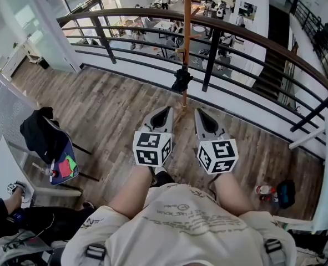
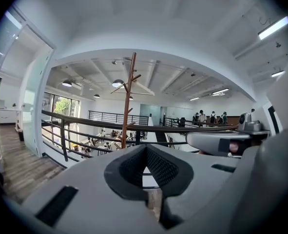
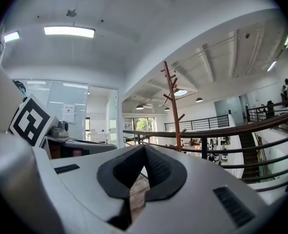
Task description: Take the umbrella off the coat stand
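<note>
Both empty, left gripper [image 1: 165,111], right gripper [image 1: 201,113], fingers clenched, umbrella [image 1: 182,80] seemingly hanging upright on coat stand [image 1: 187,15]

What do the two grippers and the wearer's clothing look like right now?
Both the left gripper and right gripper have light grey shells with black ribbed pads. Each carries a white cube with black square markers. The person wears a cream printed T-shirt and grey buckled straps.
</note>
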Motion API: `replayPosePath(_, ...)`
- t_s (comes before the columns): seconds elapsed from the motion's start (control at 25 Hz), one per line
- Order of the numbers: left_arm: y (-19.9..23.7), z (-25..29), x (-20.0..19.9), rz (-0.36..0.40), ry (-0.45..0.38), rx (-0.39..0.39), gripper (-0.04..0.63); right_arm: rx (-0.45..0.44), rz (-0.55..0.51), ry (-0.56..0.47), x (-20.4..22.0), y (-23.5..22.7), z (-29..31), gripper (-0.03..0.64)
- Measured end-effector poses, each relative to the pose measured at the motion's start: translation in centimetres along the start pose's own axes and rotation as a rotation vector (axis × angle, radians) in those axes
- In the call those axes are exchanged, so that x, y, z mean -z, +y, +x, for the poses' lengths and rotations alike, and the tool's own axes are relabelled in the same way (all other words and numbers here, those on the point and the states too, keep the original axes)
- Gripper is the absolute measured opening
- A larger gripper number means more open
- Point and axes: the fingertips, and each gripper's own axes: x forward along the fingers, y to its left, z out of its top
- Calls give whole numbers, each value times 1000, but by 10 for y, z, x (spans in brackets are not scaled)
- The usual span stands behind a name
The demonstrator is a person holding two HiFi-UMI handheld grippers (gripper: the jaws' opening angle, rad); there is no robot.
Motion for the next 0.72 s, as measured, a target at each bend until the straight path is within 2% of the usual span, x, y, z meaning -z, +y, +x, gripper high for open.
replayPosePath(0.24,16,18,0,-4,12,1,3,9,7,14,3,-8,24,2)
replayPosePath(0.44,27,60,2,4,37,13,3,19,17,19,8,-36,58,2)
replayPosePath(0.72,61,116,-14,-4,11,29,3,26,1,15,1,-64,121,2)
